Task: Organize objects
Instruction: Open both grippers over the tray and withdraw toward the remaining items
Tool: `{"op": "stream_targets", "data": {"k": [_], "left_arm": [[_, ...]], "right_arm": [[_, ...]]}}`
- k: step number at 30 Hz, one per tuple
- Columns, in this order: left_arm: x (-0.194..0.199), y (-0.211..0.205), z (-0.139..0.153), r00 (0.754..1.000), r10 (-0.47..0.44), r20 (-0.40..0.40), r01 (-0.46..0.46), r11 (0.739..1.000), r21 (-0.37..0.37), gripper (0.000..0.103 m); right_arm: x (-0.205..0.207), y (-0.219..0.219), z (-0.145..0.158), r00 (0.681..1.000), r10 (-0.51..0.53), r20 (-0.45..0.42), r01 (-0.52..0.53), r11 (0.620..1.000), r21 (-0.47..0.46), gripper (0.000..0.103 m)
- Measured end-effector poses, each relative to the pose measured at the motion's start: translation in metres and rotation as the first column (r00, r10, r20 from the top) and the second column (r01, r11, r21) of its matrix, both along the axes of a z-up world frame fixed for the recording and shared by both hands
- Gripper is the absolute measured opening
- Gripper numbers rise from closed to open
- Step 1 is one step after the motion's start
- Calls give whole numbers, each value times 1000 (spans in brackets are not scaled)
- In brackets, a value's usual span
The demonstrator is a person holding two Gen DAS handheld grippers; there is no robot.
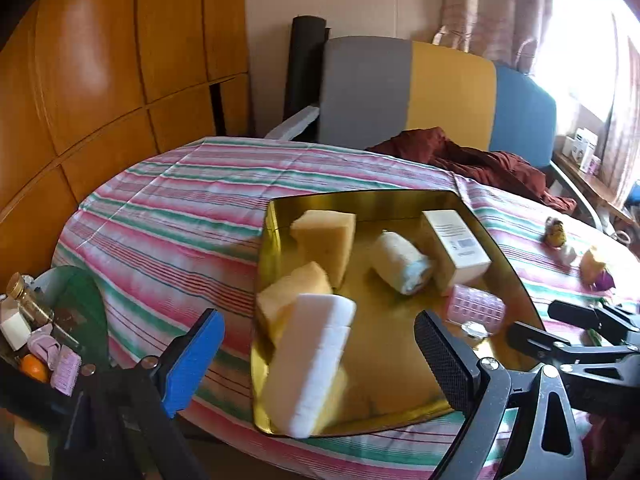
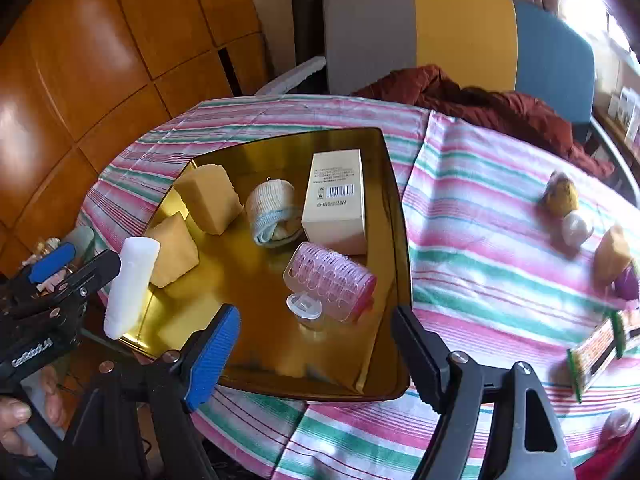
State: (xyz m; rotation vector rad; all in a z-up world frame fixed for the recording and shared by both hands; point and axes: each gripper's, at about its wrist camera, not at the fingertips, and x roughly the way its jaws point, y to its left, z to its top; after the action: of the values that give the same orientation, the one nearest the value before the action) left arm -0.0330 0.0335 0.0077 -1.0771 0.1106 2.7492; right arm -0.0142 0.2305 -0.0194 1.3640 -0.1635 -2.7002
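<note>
Surface: striped pink-green cloth (image 2: 480, 248), wood panelling behind | shiny gold square tray (image 2: 394, 240) held yellow sponges, cream box; white foam block (image 1: 312, 360) at its near-left rim | my jaws: both apart, empty.

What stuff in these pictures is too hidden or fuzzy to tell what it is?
- White block: motion-blurred in the left wrist view; whether it rests on the gold tray is unclear.
- Small things at the cloth's far right: blurred by the fisheye edge in the right wrist view.
- Green-edged packet: print smeared, right wrist view.
- Clutter at lower left: partly hidden by the left gripper, left wrist view.
</note>
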Motion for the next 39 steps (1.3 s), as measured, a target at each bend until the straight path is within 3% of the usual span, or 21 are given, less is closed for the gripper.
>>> {"op": "stream_targets", "data": {"k": [16, 39], "left_arm": [[24, 24, 13, 996, -34, -82, 27, 996, -83, 97], [32, 56, 14, 990, -116, -81, 104, 984, -147, 97]], "right_arm": [[15, 10, 6, 998, -40, -57, 44, 997, 59, 79], [29, 62, 3, 987, -152, -45, 154, 987, 50, 79]]}}
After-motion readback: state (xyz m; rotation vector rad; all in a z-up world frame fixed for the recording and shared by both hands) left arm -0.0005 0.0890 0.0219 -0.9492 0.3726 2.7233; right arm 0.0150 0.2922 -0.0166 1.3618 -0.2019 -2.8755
